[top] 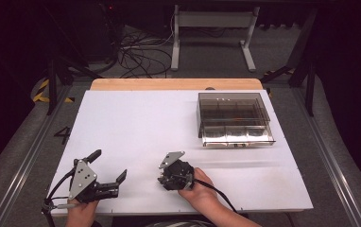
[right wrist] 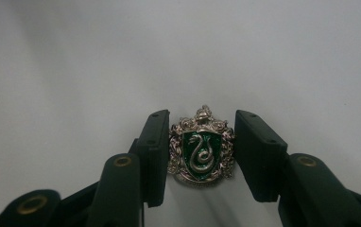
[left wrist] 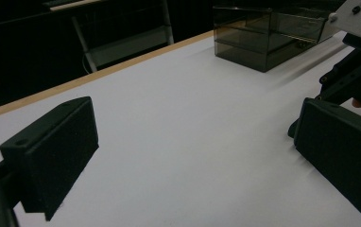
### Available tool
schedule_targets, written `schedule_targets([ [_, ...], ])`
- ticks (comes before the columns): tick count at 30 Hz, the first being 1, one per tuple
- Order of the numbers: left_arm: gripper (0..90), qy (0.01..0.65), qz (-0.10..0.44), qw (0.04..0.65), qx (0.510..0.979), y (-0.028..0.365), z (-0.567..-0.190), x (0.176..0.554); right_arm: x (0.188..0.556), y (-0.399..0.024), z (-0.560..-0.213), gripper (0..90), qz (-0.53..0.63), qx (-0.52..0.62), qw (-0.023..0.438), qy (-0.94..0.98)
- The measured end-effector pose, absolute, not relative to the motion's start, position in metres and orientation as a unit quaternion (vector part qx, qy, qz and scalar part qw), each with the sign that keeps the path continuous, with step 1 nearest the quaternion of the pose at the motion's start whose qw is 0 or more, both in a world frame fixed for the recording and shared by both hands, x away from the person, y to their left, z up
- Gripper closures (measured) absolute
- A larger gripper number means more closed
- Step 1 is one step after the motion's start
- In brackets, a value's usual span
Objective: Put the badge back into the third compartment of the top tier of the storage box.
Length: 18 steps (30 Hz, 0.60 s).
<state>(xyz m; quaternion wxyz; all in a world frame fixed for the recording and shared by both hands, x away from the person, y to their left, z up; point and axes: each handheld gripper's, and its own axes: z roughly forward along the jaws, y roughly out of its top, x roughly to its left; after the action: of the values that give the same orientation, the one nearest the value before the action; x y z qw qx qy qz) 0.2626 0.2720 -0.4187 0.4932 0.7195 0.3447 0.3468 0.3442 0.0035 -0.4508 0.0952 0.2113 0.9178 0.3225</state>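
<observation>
We see our right gripper [top: 167, 176] pointed down at the white table [top: 136, 123] near its front edge, roughly at the middle, with our right hand [top: 202, 189] behind it. In the right gripper view its two black jaws stand on either side of a small silver crest badge [right wrist: 201, 150] with a green shield and a silver snake; the pads look pressed against the badge's two sides, though the contact on the right side is hard to judge and may be only a touch. The badge sits on the table between the fingertips, upright in that view. Our left gripper [top: 107, 168] lies low at the near left corner of the table, held by our left hand [top: 79, 210], its jaws spread wide with bare table between them. A smoky clear plastic box [top: 233, 118] with compartments stands on the far right of the table, well apart from both grippers.
</observation>
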Motion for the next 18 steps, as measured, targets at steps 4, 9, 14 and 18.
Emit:
schedule_targets([
  [4, 1.3, 0.345, 0.347, 0.493, 0.719, 0.272, -0.419, 0.263, 0.344, 0.003, -0.450, 57.6, 0.323, 0.207, 0.096, 0.918],
  [9, 1.3, 0.346, 0.348, 0.494, 0.718, 0.272, -0.419, 0.263, 0.343, 0.001, -0.445, 57.7, 0.331, 0.198, 0.101, 0.917],
  [14, 1.3, 0.346, 0.348, 0.493, 0.718, 0.272, -0.419, 0.263, 0.343, -0.004, -0.437, 57.6, 0.346, 0.195, 0.105, 0.912],
  [18, 1.3, 0.346, 0.348, 0.492, 0.719, 0.272, -0.419, 0.263, 0.343, -0.008, -0.430, 57.6, 0.358, 0.192, 0.107, 0.908],
])
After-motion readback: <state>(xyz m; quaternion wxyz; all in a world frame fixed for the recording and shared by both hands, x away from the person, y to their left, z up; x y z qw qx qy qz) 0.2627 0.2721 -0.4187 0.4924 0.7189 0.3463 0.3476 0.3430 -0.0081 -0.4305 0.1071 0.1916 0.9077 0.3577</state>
